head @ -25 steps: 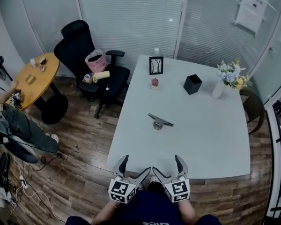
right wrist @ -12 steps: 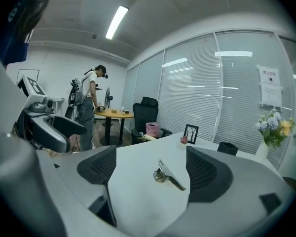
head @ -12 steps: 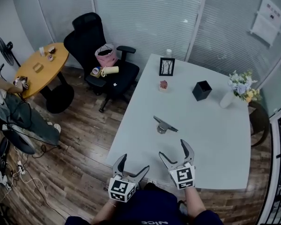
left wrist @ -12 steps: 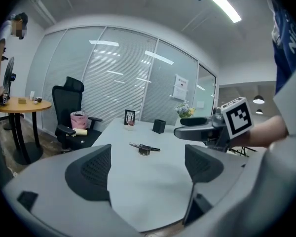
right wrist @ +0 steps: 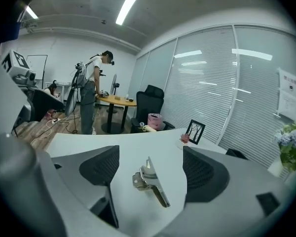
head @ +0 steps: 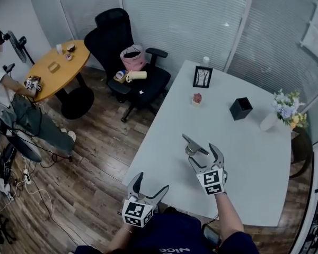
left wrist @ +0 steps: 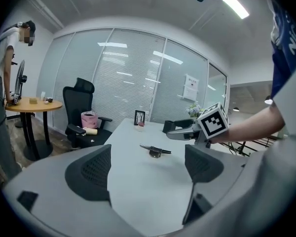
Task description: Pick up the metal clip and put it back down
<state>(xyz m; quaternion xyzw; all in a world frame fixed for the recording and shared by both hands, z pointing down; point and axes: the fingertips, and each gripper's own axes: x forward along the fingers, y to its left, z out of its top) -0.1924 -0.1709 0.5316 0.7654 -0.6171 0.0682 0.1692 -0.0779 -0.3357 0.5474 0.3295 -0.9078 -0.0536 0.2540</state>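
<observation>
The metal clip lies flat on the white table, near its middle. My right gripper reaches over the table right behind the clip. In the right gripper view the clip lies between the two pads without touching either. Those jaws have just been closing a little and are still wide apart, open. My left gripper hangs open and holds nothing at the table's near edge, well short of the clip. It looks across at the right gripper.
At the table's far end stand a picture frame, a small red item, a black box and a vase of flowers. A black office chair, a round wooden table and a person are off to the left.
My right gripper has moved forward from the table's near edge up to the clip. The left gripper has shifted only a little. The head view has swung to the left.
</observation>
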